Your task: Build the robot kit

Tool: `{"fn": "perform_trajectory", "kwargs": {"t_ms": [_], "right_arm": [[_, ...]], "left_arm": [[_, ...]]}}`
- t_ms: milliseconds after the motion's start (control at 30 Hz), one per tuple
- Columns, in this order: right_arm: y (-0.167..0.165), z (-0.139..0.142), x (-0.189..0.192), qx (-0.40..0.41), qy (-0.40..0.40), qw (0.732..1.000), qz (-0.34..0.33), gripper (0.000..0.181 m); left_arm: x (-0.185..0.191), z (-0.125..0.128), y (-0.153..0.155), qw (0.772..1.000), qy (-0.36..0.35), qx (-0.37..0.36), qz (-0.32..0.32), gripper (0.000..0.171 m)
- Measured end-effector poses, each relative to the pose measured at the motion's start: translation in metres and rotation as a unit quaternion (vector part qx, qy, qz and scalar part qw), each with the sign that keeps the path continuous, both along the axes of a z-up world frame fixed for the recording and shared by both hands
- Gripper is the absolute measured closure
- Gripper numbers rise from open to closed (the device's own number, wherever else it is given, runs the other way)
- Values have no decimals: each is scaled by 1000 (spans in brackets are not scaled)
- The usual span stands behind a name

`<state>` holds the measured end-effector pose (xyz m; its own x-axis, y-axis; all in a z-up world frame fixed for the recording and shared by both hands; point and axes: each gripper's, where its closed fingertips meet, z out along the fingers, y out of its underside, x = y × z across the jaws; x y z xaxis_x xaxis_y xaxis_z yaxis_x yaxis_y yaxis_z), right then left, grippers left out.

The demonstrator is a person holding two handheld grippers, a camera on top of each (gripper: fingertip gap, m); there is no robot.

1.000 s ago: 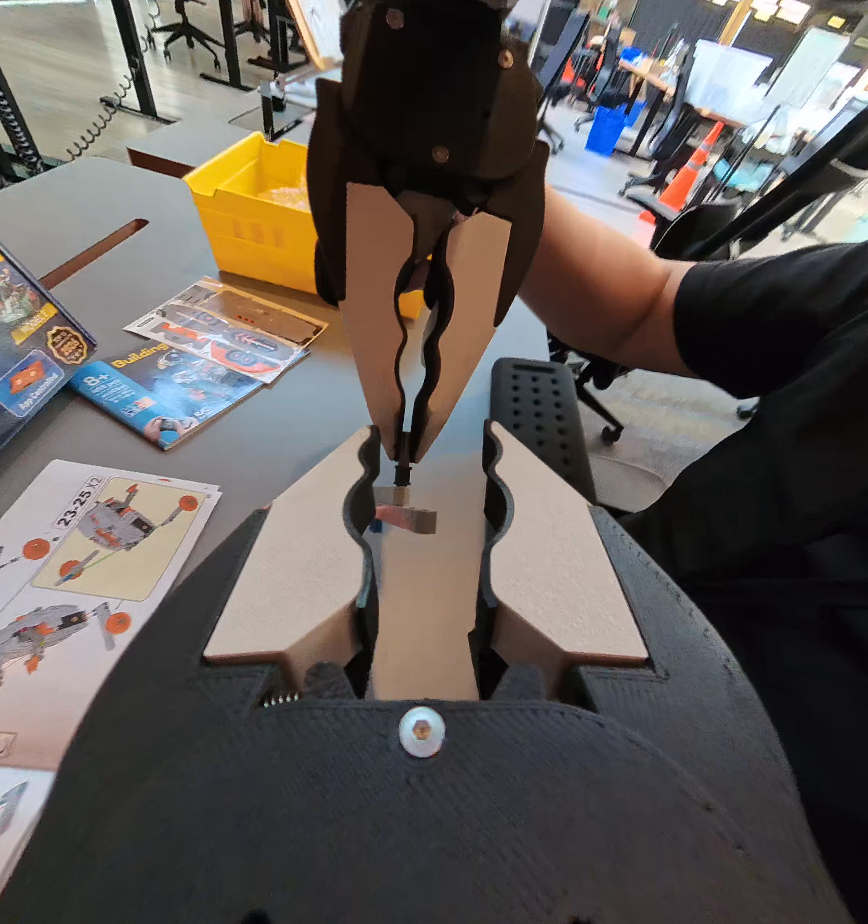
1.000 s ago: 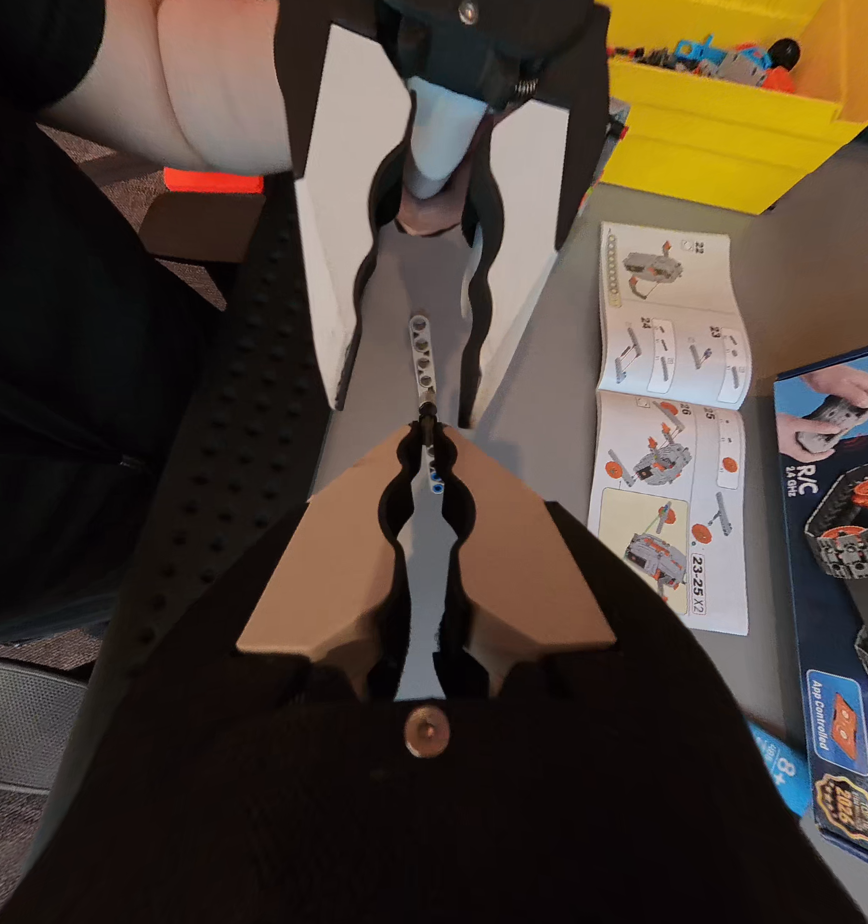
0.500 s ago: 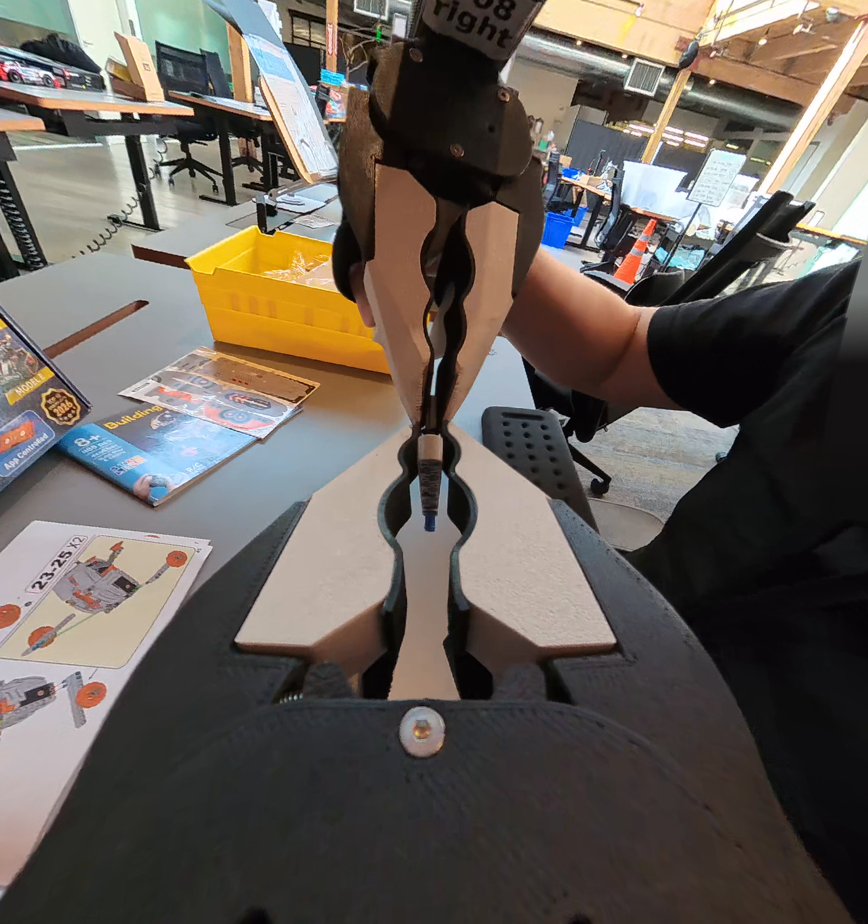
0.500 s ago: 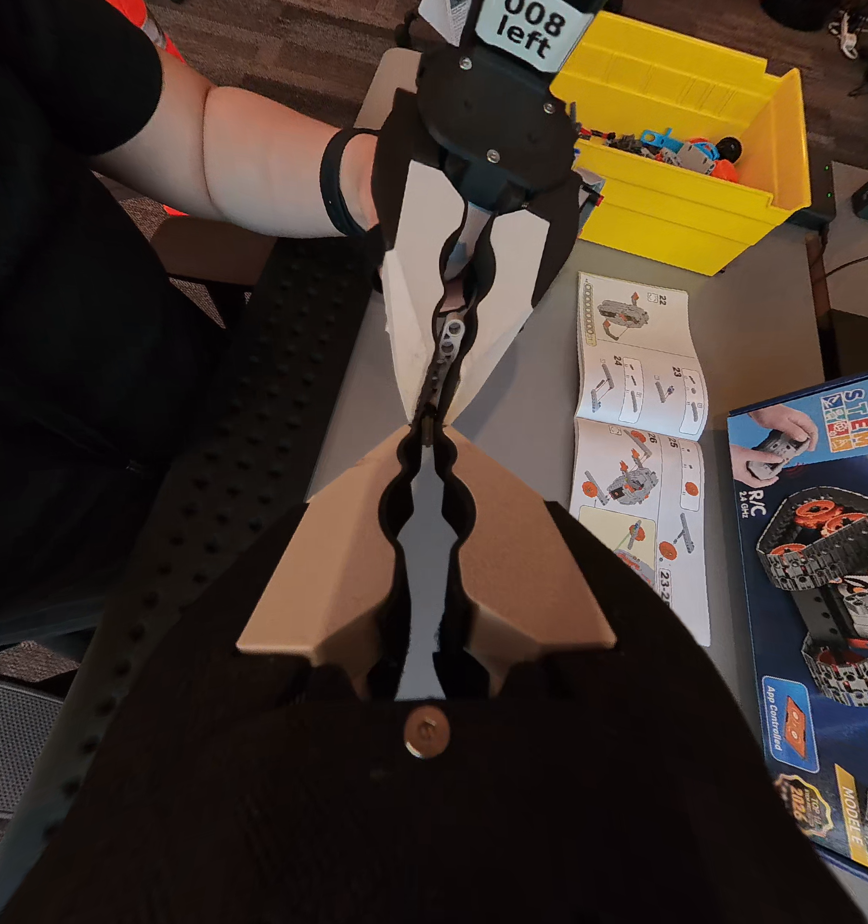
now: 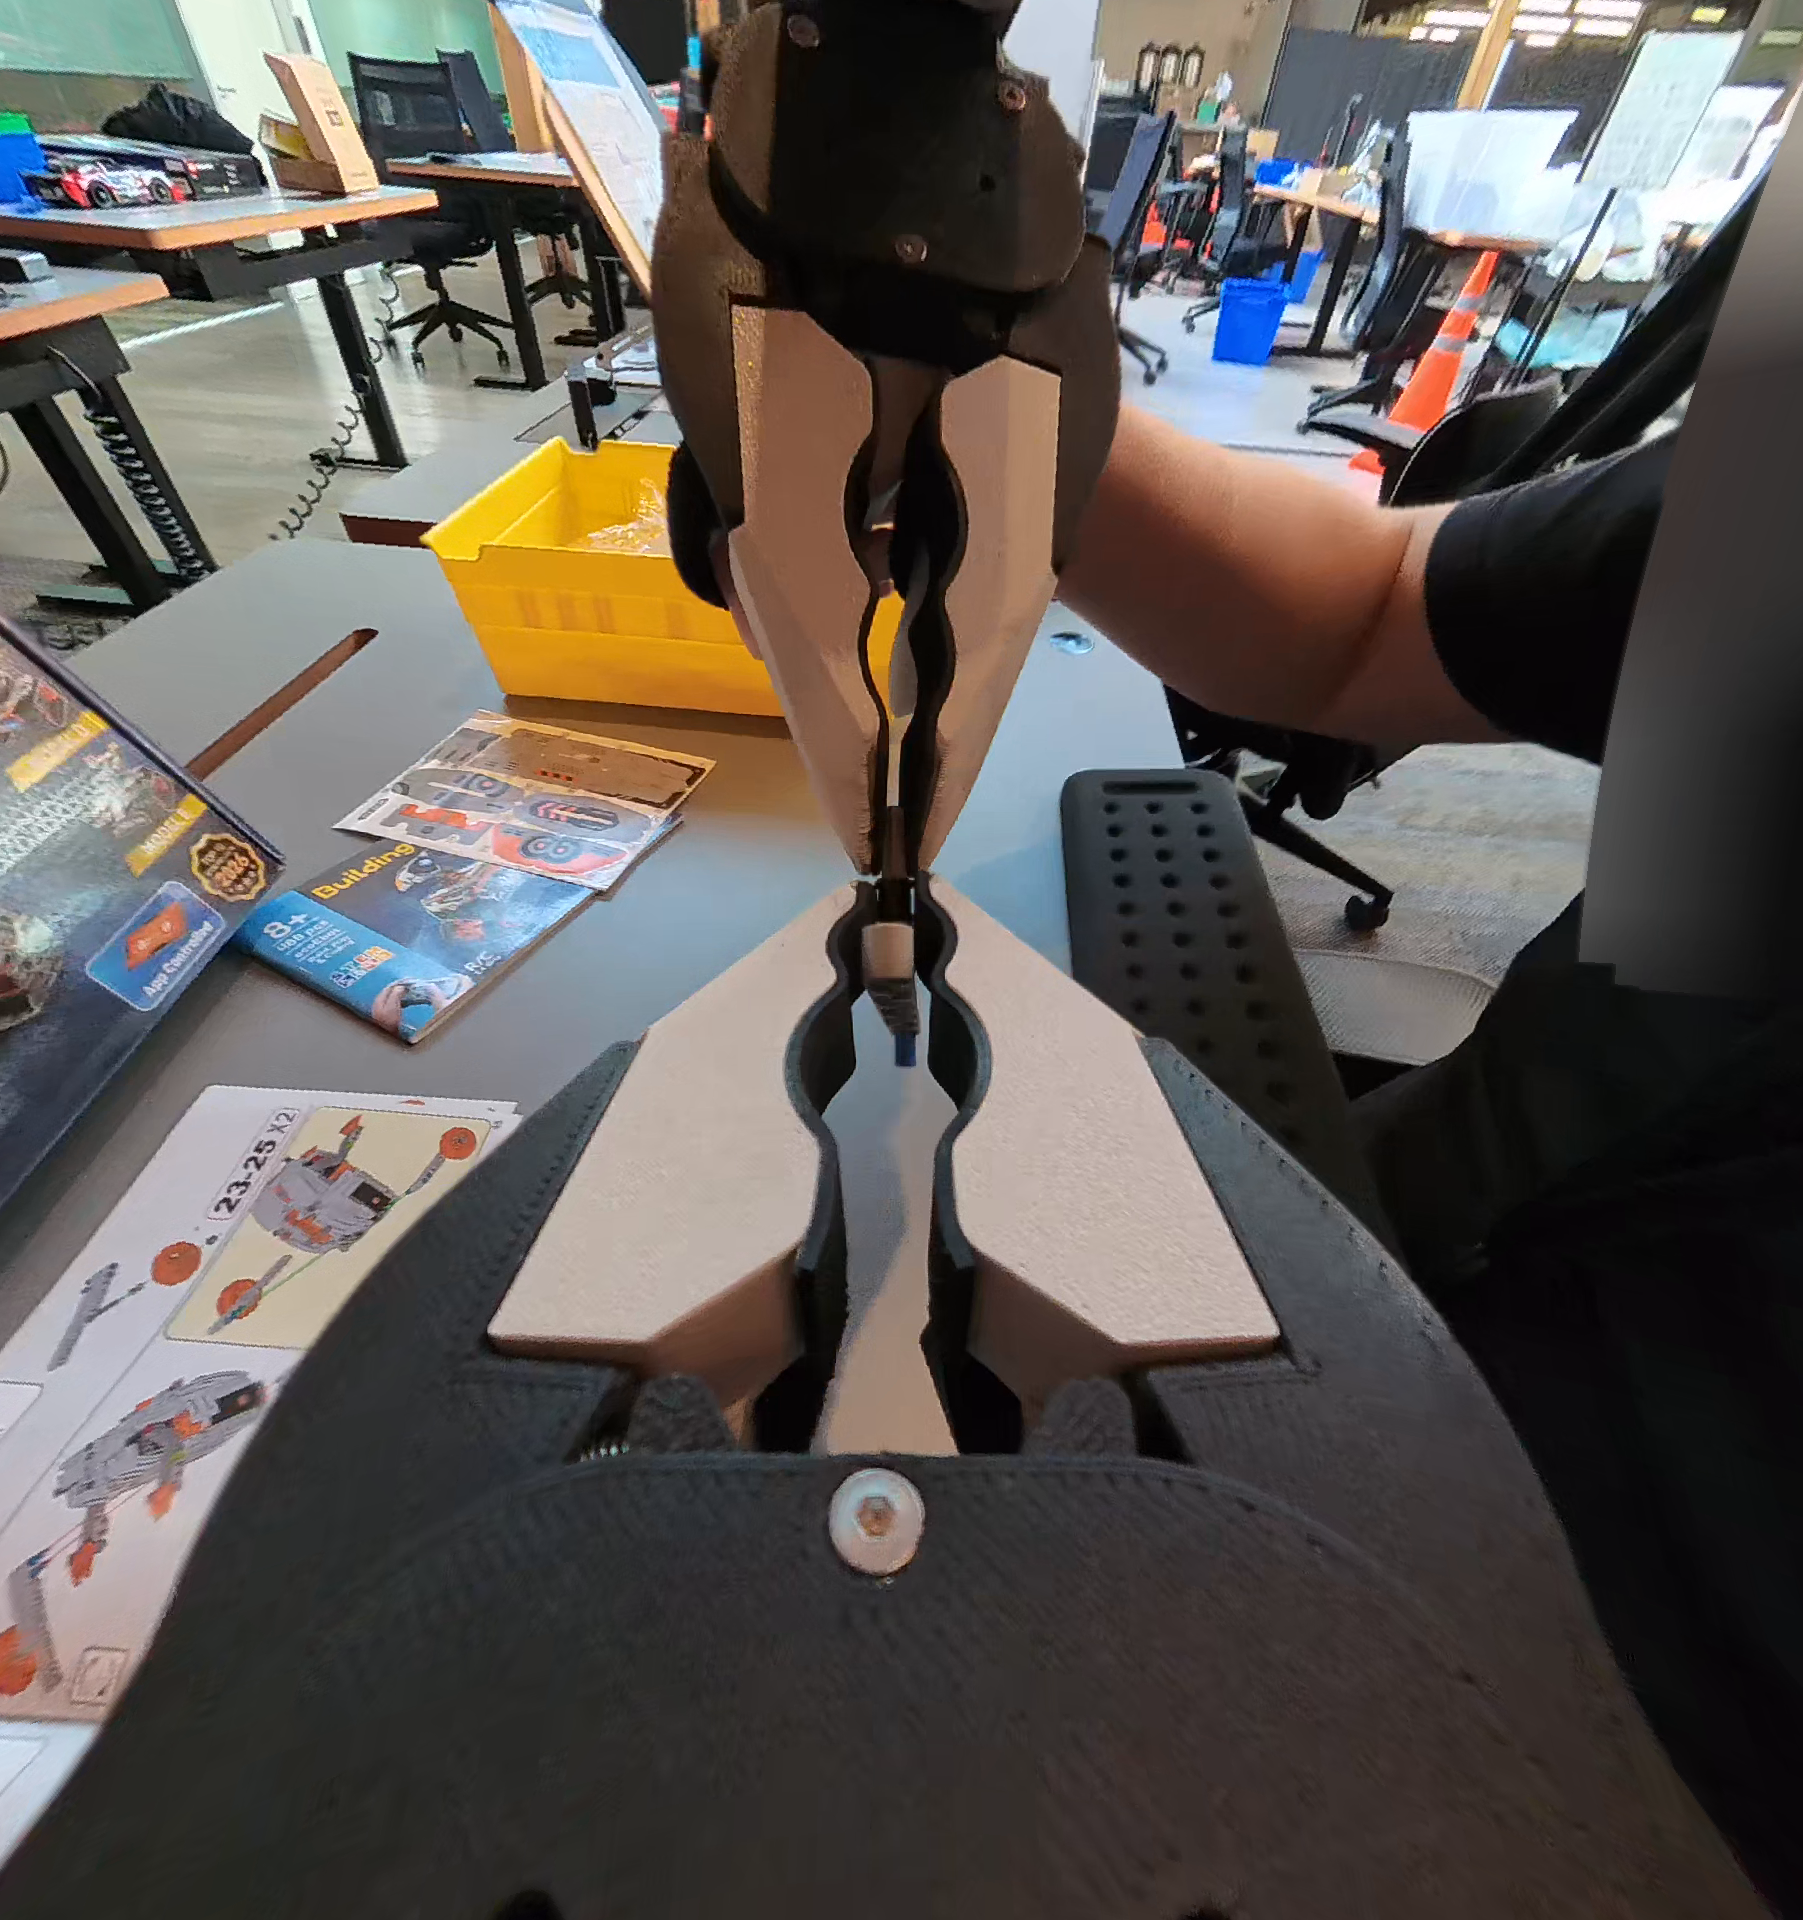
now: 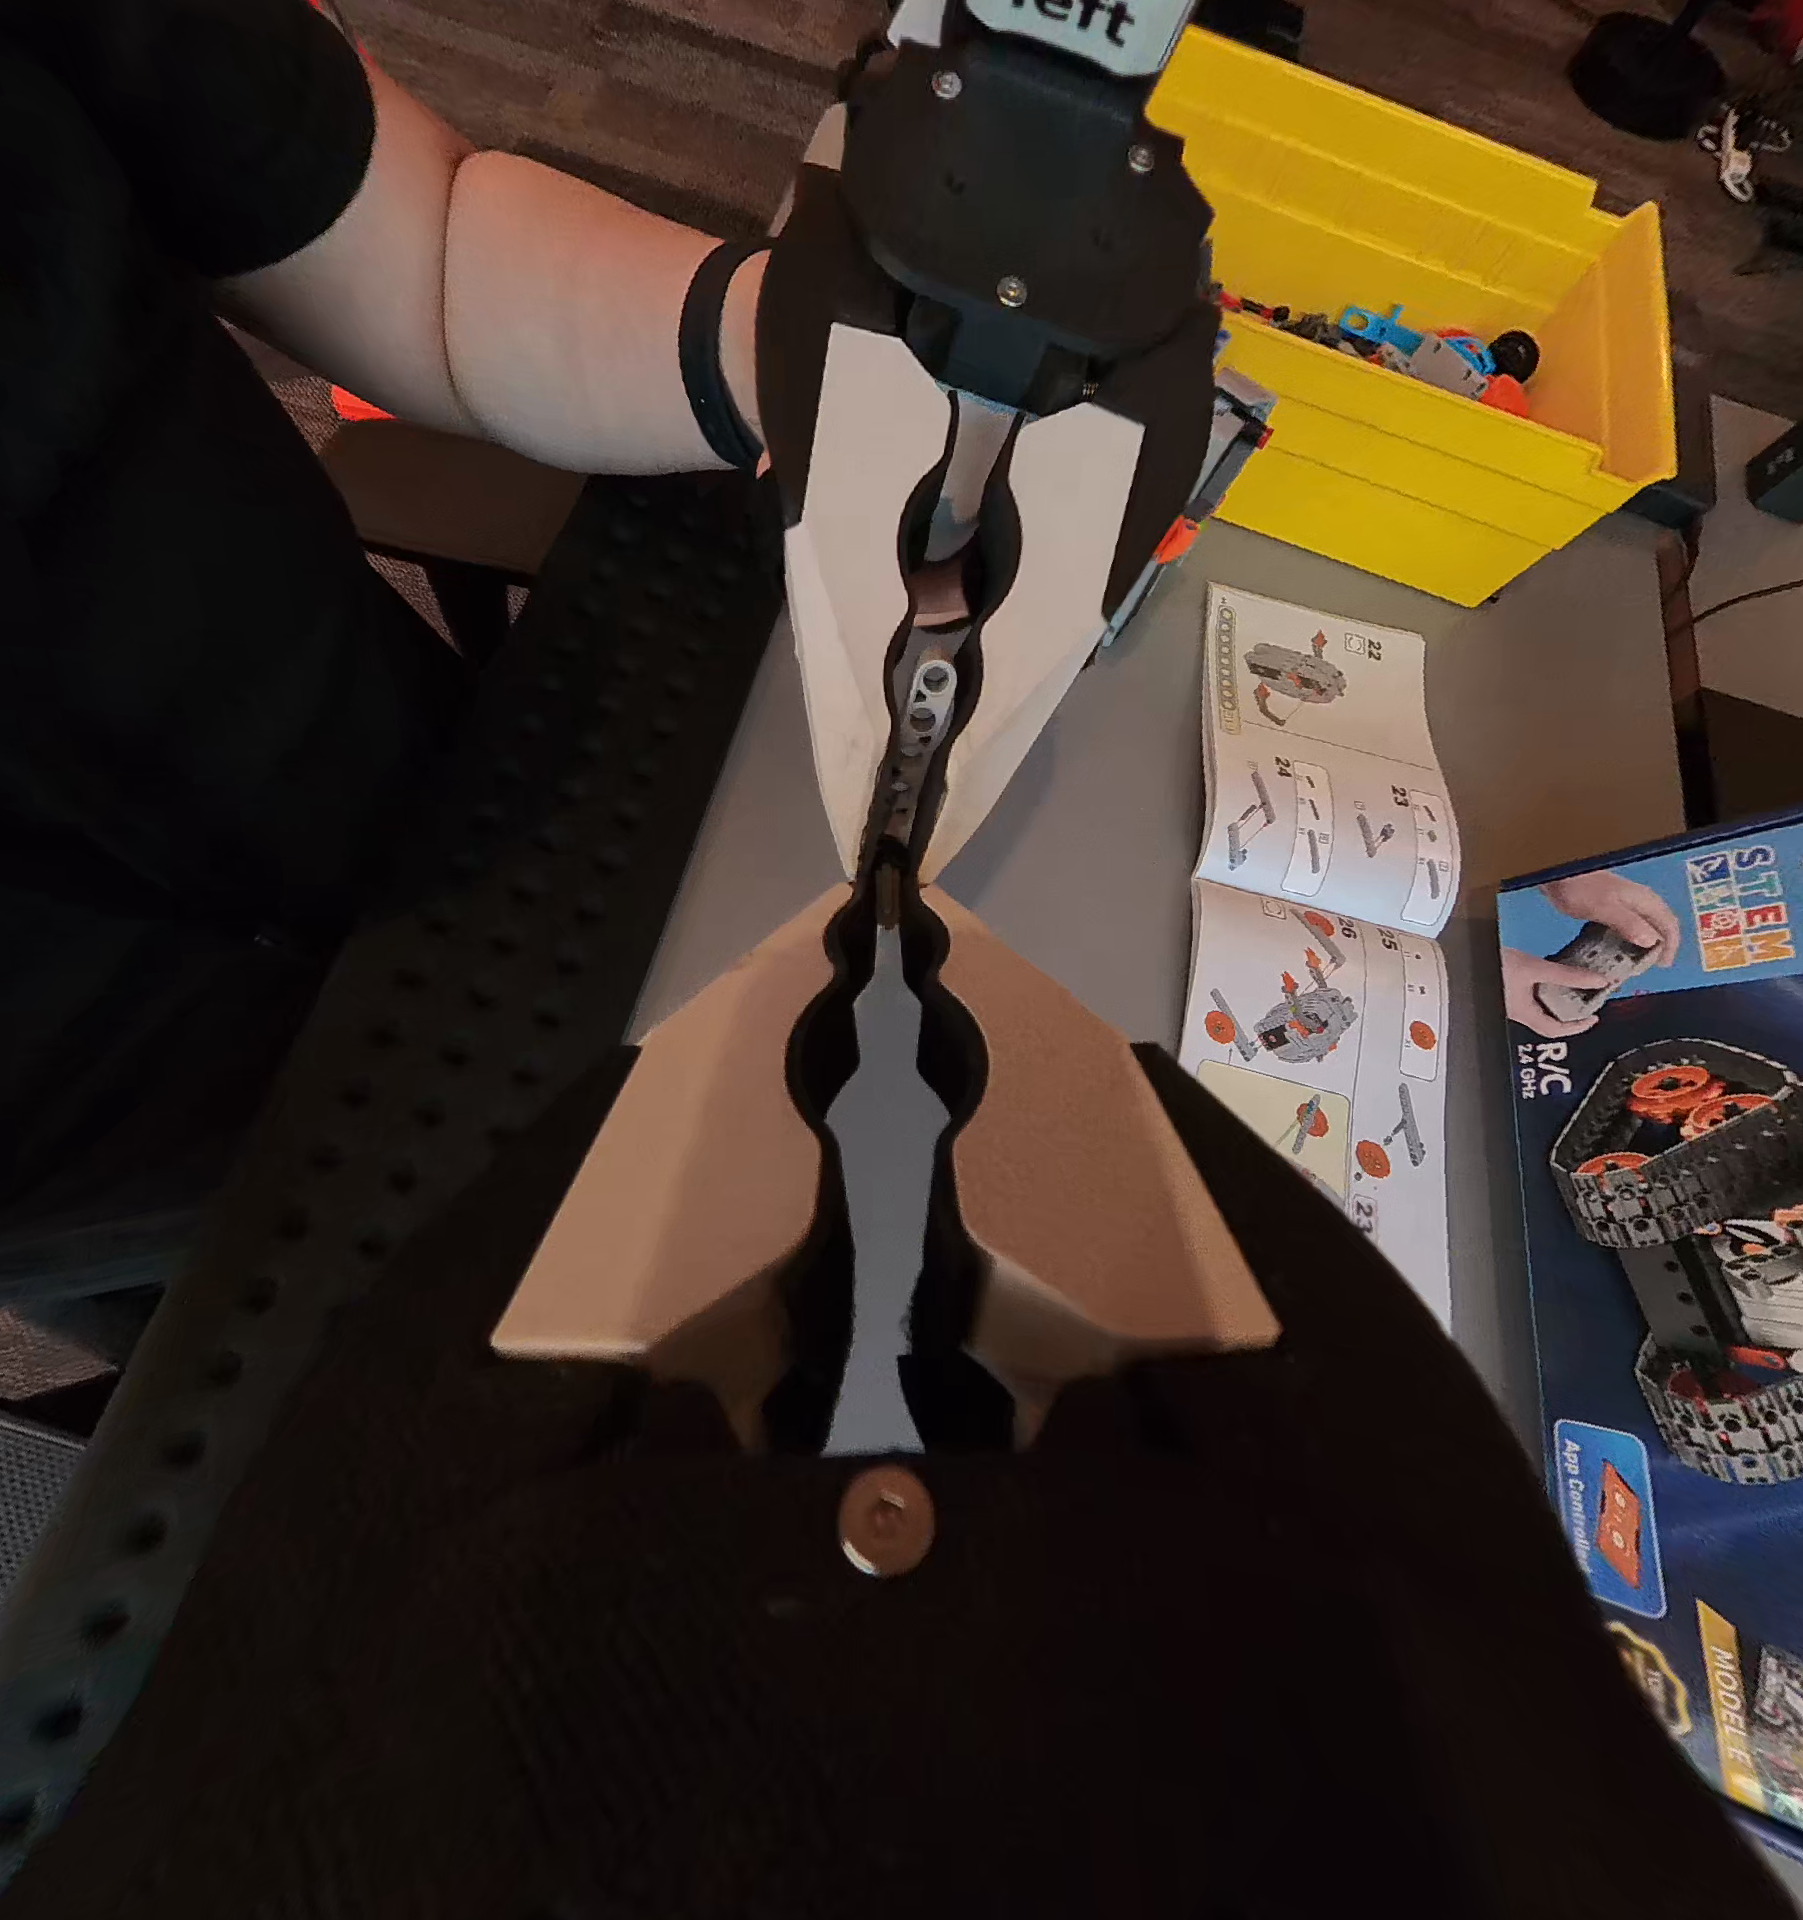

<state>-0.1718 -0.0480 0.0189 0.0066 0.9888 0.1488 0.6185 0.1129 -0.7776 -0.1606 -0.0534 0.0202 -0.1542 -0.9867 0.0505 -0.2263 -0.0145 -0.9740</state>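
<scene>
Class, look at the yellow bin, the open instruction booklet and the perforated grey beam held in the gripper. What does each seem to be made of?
Yellow bin: probably moulded plastic, with an even colour, a slight sheen and stepped ribs.
Instruction booklet: printed paper, thin curling pages with a centre fold.
Grey beam, clamped in the left gripper: likely hard plastic, smooth and matte, with neat round holes.

Two grippers meet tip to tip: the left gripper [image 5: 889, 902] and the right gripper [image 6: 884, 902]. Between them sits one grey beam [image 6: 921, 717] with holes. On the one grey table [image 5: 440, 665] are one yellow bin [image 6: 1416, 436], one toy box [image 6: 1697, 1195], one open instruction booklet [image 6: 1323, 831], one closed blue booklet [image 5: 409, 935] and one sticker sheet [image 5: 523, 790].
</scene>
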Motion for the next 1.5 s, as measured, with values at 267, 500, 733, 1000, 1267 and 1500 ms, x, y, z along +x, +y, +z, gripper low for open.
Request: {"fn": "perform_trajectory", "kwargs": {"t_ms": [267, 500, 733, 1000, 1267, 1500], "right_arm": [[-5, 9, 1, 38, 8, 999, 7, 178], [-4, 26, 6, 83, 61, 995, -16, 178], [-9, 39, 8, 42, 167, 984, -41, 178], [-15, 40, 5, 33, 215, 975, -51, 178], [-26, 46, 4, 85, 234, 968, -37, 178], [-32, 45, 2, 142, 215, 966, -36, 178]], "left_arm": [[1, 7, -5, 1000, 3, 28, 7, 167], [-1, 16, -5, 999, -27, 10, 27, 144], [3, 28, -13, 989, -114, -91, 15, 145], [7, 39, -17, 988, -149, -45, 17, 162], [3, 48, -28, 979, -203, -25, 12, 164], [0, 48, -33, 979, -199, 28, 17, 166]]}}
